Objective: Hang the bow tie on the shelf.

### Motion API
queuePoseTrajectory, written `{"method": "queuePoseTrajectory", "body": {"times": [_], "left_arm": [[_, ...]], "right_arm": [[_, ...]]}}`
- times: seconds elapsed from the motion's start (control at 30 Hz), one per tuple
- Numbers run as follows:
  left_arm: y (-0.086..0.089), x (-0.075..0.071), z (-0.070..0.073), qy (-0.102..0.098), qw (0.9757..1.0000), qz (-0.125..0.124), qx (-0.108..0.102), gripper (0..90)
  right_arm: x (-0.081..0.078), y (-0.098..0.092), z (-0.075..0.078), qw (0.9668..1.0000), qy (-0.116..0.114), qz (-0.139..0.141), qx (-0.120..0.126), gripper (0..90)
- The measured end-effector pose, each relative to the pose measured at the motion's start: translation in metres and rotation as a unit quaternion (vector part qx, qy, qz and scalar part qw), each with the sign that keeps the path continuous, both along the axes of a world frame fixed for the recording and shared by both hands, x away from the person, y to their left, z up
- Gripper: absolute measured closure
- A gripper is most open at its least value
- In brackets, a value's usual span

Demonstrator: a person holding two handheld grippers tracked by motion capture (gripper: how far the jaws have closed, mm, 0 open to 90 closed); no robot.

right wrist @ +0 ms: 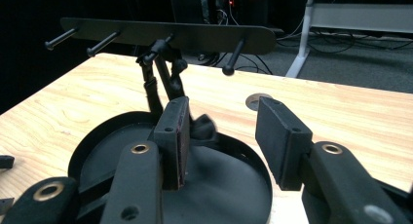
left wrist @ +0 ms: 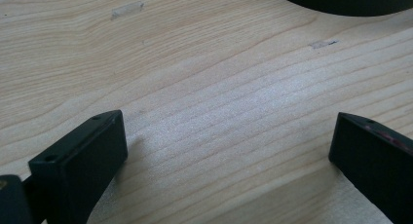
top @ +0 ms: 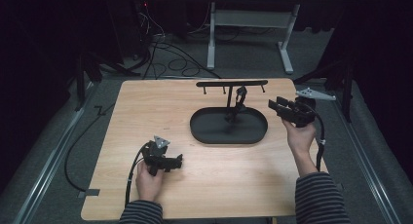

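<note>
A black oval tray [top: 229, 137] sits mid-table with a post that carries a crossbar [top: 232, 83] with several pegs. A black jointed object [top: 238, 103] hangs from one peg down toward the tray. My right gripper [top: 273, 105] is held just right of the tray, jaws open and empty, pointing left at it. In the right gripper view the gripper [right wrist: 224, 131] faces the hanging object [right wrist: 163, 75] and the crossbar [right wrist: 195, 36]. My left gripper [top: 179, 160] rests low at the front left, open over bare wood [left wrist: 226, 136], with the tray's edge [left wrist: 341, 2] far ahead.
The wooden table [top: 146, 112] has bare space left of and in front of the tray. A round hole [right wrist: 258, 100] lies in the tabletop beyond the tray. Cables and a white desk frame [top: 253, 19] stand on the floor behind the table.
</note>
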State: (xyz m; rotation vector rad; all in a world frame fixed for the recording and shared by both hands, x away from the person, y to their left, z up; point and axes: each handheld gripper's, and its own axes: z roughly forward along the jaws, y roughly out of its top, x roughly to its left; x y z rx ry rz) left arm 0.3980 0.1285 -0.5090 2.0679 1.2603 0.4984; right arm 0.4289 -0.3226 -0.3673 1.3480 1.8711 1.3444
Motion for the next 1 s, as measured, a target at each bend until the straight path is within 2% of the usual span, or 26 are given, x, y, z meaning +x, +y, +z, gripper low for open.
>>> {"method": "queuePoseTrajectory", "body": {"times": [0.47, 0.57, 0.8, 0.87, 1.0], "left_arm": [[0.000, 0.000, 0.000, 0.000, 1.0000, 0.000, 0.000, 0.8], [0.000, 0.000, 0.000, 0.000, 1.0000, 0.000, 0.000, 0.8], [0.000, 0.000, 0.000, 0.000, 1.0000, 0.000, 0.000, 0.8], [0.000, 0.000, 0.000, 0.000, 1.0000, 0.000, 0.000, 0.8], [0.000, 0.000, 0.000, 0.000, 1.0000, 0.000, 0.000, 0.8]], "right_arm": [[-0.018, -0.015, -0.007, 1.0000, -0.001, -0.003, -0.005, 57.9], [-0.023, -0.017, -0.009, 1.0000, -0.006, -0.003, 0.001, 57.9], [-0.029, -0.018, -0.012, 1.0000, -0.002, 0.002, 0.000, 57.9], [-0.033, -0.018, -0.012, 0.9999, -0.009, 0.005, 0.000, 58.0], [-0.038, -0.018, -0.014, 0.9999, -0.010, 0.009, 0.002, 58.1]]}}
